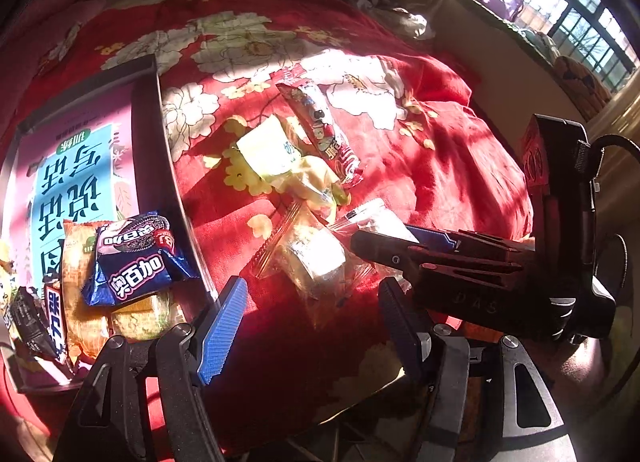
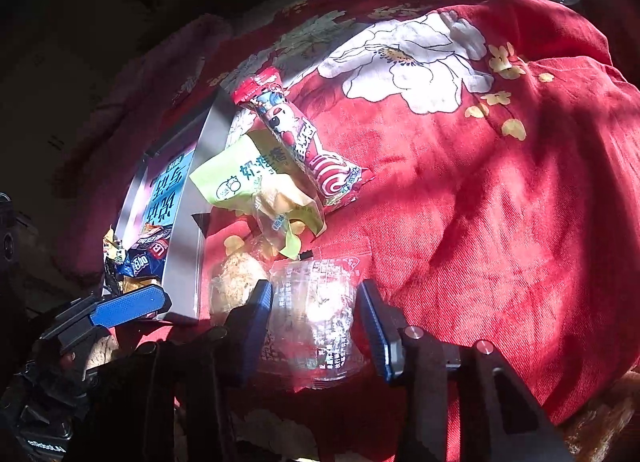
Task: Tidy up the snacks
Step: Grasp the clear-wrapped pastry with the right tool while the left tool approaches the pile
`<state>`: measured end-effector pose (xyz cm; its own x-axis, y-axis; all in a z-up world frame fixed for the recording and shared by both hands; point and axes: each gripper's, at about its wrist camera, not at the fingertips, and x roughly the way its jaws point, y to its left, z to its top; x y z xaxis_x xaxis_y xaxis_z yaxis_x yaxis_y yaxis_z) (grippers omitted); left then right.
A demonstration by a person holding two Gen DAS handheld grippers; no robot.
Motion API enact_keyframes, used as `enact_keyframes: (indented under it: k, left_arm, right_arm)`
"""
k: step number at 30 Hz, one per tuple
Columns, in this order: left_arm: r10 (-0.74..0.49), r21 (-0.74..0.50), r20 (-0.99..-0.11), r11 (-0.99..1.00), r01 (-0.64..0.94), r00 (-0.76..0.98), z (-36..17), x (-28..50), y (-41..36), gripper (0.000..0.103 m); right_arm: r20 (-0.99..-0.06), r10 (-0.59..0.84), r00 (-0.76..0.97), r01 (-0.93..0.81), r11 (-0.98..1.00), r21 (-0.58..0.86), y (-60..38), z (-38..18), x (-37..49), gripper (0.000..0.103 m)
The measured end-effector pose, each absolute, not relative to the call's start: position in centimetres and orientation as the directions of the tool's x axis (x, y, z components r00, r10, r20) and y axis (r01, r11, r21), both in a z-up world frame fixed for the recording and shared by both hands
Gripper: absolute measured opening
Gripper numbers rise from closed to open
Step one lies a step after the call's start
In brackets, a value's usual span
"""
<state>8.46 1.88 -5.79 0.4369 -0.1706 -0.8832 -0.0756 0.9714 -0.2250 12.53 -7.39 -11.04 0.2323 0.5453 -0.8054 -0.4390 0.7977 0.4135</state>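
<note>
Tray (image 1: 150,150): I see it at the far left on the red flowered cloth (image 1: 440,166), a printed sheet lining its bottom.
Snacks in tray: my left camera shows a blue cookie packet (image 1: 134,262) lying on top of orange packets (image 1: 80,282) at the near end, with a dark packet (image 1: 30,322) beside them.
Left gripper (image 1: 312,326): I have its jaws standing well apart, nothing between the pads; it hovers over a clear-wrapped cake (image 1: 316,262) that lies on the cloth just right of the tray.
Loose snacks: a pale green packet (image 2: 256,178) and a red tube-shaped sweet (image 2: 304,142) lie further up the cloth, the red one resting across the green one.
Right gripper (image 2: 316,326): I see a clear-wrapped pastry (image 2: 316,314) between its blue pads. The wrapper fills the gap, but I cannot tell whether the pads press on it.
Far right: bare cloth in sun and shadow.
</note>
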Motion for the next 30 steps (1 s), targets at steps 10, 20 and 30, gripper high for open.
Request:
enact_keyframes:
  k: [10,20,30]
  left_arm:
    - [-0.151,-0.183,-0.907,0.982,-0.044,0.392,-7.6,10.4,1.2,0.070]
    - [-0.146,-0.168,-0.914,0.986,-0.024,0.378,-8.9,11.6,0.9,0.069]
    - [-0.117,-0.115,-0.913,0.993,0.029,0.391,-9.6,11.8,-1.0,0.061]
  right_arm:
    - [-0.844,0.440,0.306,-0.544,0.809,0.225,-6.1,-10.4,13.5,0.043]
    - [-0.867,0.419,0.269,-0.553,0.804,0.217,-5.8,-11.7,14.4,0.042]
    - [-0.793,0.557,0.244,-0.488,0.778,0.396,-8.1,-11.2,15.0,0.042]
